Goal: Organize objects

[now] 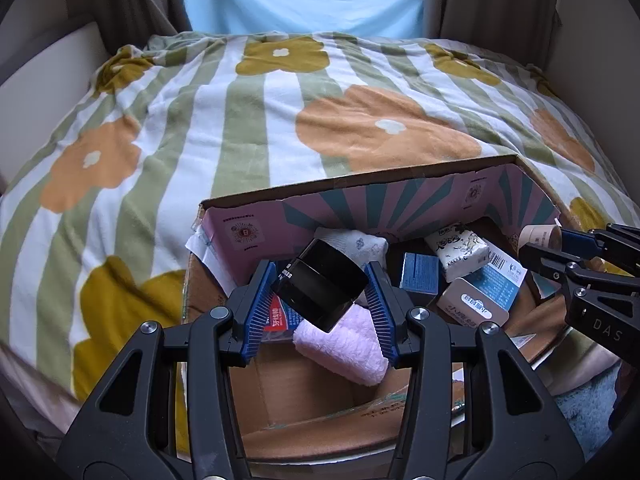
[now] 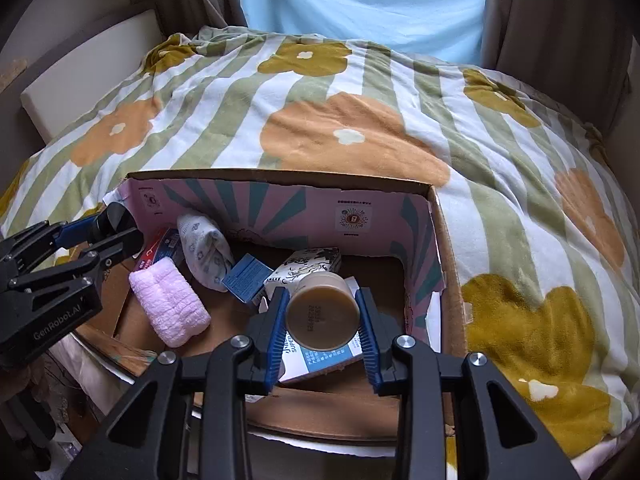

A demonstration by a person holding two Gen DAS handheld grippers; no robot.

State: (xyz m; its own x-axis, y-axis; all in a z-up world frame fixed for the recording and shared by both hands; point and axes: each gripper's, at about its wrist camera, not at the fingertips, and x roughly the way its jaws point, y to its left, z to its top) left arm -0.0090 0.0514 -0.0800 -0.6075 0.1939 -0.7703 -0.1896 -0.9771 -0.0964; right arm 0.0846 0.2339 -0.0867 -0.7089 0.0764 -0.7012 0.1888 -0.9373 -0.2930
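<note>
My left gripper pinches a black jar, my right gripper a tan jar; both hang over the cardboard box.

Bare floor shows only at the cardboard box's right side and near edge; the pink towel, tissue packs and cartons crowd the rest.

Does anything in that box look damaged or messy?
Yes. The cardboard box has torn, ragged edges at its right front corner, and its contents lie jumbled: the pink towel, tissue packs and small blue carton sit at angles, overlapping.
</note>
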